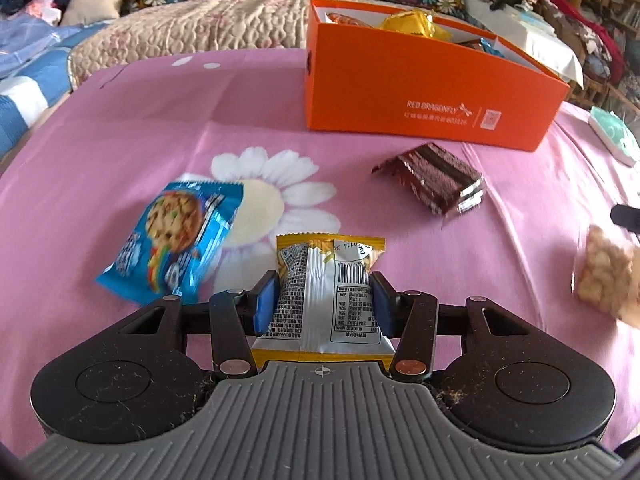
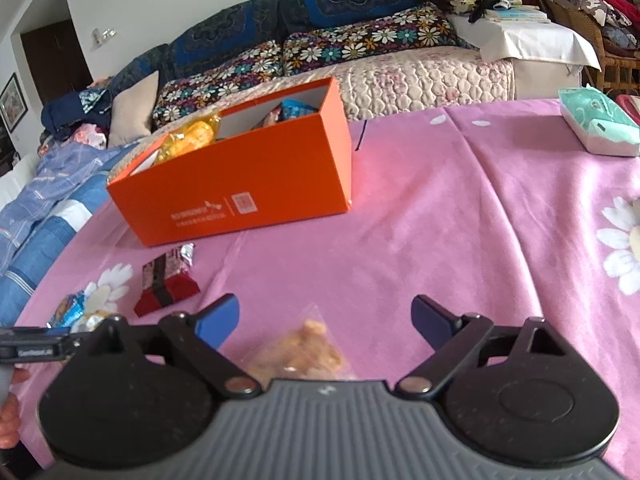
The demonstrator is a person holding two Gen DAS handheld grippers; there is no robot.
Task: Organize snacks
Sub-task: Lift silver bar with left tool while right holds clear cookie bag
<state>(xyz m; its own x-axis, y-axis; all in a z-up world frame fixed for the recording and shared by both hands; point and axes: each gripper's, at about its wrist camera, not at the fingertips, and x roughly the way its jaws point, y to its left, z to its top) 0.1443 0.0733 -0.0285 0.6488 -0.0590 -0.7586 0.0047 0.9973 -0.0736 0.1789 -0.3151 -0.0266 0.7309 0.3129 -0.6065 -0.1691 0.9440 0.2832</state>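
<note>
The left hand-held gripper (image 1: 323,300) is pinching a yellow-and-silver snack packet (image 1: 326,292) between its blue pads, barcode side up, just above the pink tablecloth (image 1: 120,140) on the table; a blue cookie packet (image 1: 176,240) is lying just beside it and a dark red wafer packet (image 1: 434,182) is sitting nearer the orange box (image 1: 420,96). The right hand-held gripper (image 2: 324,320) is standing spread wide, gripping nothing, over a clear bag of pale snacks (image 2: 304,354); the orange box is already holding several packets.

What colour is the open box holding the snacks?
Orange outside, white inside: the box, clearest in the left wrist view.
</note>
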